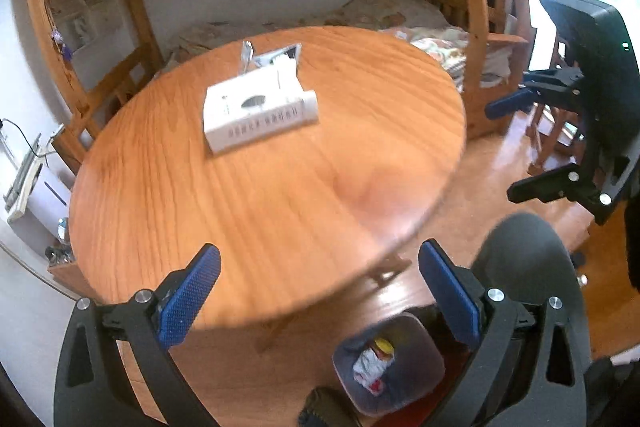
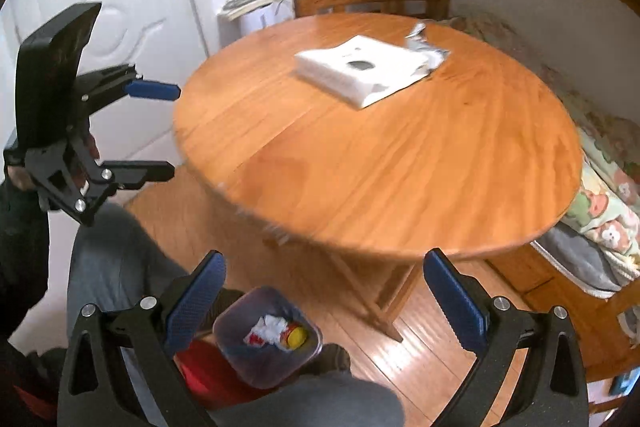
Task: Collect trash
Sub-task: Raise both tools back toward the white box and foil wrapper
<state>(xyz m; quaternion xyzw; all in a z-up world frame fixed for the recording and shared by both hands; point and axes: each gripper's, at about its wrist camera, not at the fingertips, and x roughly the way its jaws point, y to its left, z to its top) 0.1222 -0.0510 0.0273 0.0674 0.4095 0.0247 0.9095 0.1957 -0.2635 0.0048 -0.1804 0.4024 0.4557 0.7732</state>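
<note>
Presently both grippers hang empty, jaws wide apart, at the near edge of the round wooden table (image 1: 280, 211). The left gripper (image 1: 320, 291) sits low over the rim, and the right gripper (image 2: 324, 301) is drawn back over the floor, its blue pads (image 2: 196, 303) framing the bin below.

The bin (image 2: 240, 359) stands on the floor between the seated person's knees (image 2: 120, 267), close under the table edge. I judge it was put there so that each drop needs only a short downward reach. It already holds crumpled white-and-red wrappers (image 2: 266, 331) and a yellow-capped item (image 2: 297, 337).

Left on the table: a white box (image 1: 256, 111) near the far middle, and touching its far end a crumpled silvery wrapper (image 1: 276, 57), partly hidden behind the box. The wrapper reads as the remaining trash; whether the box counts is unclear.

Judgement: one reach across the table is pending. The jaws are already open wide enough for thin foil, but the foil lies against the box, so a pinch from the free side looks safer. Both views are motion-blurred.
</note>
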